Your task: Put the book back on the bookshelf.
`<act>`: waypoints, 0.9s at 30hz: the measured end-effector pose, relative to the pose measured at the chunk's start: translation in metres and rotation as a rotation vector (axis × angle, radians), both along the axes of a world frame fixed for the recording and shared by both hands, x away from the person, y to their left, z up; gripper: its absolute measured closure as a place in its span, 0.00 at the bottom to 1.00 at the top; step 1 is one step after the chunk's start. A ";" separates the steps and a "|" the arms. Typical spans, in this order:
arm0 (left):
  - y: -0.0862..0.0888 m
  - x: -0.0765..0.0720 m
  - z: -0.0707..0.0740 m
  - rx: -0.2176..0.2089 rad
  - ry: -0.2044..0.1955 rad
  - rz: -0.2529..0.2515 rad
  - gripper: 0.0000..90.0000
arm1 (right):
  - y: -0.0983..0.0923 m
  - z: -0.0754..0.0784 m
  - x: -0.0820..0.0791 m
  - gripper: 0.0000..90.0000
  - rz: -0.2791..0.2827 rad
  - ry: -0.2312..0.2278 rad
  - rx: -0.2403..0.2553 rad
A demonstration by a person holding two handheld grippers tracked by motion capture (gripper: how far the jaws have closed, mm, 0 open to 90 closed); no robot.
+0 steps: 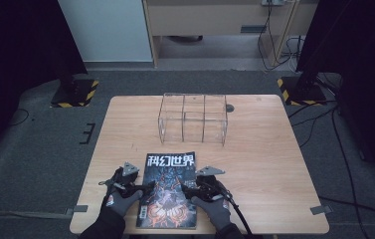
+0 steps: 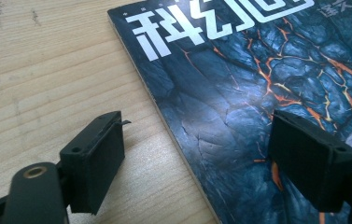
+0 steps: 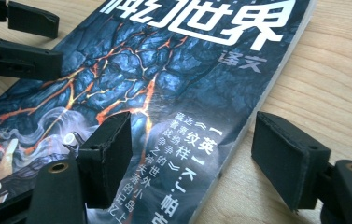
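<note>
One magazine (image 1: 169, 191) lies flat at the near edge of the wooden table (image 1: 269, 164), between the two grippers. Glossy cover, dark blue cracked-rock art with orange lava veins, some white smoke and red at the lower part. Big white title characters read 科幻世界; smaller white 译文 under it in the right gripper view, plus vertical columns of small white characters near the spine side, too tilted to read fully. Thin spine, pale page edges, rectangular shape.

Left gripper (image 2: 197, 154): two black blocky jaws, matte, standing wide open and straddling the magazine's left edge, one jaw over bare wood, the other over the cover. Nothing clamped. Right gripper (image 3: 211, 158): same black jaws, open wide across the magazine's right edge, one above the cover, one above the table; no grip. Each carries one grey three-cornered plate, seen from the high view. Two gloved hands, dark grey knit, hold them.

Table: light wood grain, square, with rounded corners. Farther back stands one clear acrylic organiser (image 1: 193, 118), box-shaped with three compartments, well apart from the magazine. One small dark round spot (image 1: 230, 107) sits just beside its right back corner.
</note>
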State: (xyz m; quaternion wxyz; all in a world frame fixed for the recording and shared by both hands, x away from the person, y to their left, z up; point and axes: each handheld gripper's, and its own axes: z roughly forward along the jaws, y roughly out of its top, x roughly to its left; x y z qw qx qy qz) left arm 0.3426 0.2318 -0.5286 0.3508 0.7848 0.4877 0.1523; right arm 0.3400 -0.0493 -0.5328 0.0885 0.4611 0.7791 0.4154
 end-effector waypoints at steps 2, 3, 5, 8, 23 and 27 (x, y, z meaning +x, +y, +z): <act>-0.001 0.000 0.000 0.003 -0.001 -0.005 0.20 | 0.001 0.000 0.000 0.32 0.000 0.005 0.012; -0.001 0.000 0.000 0.002 -0.002 -0.009 0.20 | 0.001 0.000 0.000 0.32 0.003 0.002 0.009; -0.002 -0.001 0.000 0.000 -0.002 -0.009 0.20 | 0.002 0.000 0.000 0.31 0.001 0.000 0.008; -0.007 -0.002 0.000 -0.005 0.000 -0.032 0.20 | 0.002 -0.001 0.000 0.31 -0.001 0.001 0.016; -0.014 -0.004 0.000 -0.010 0.005 -0.058 0.19 | -0.001 -0.003 0.001 0.30 -0.024 0.023 0.091; -0.015 -0.004 0.000 -0.008 0.004 -0.055 0.18 | -0.003 -0.003 0.002 0.31 -0.026 0.034 0.115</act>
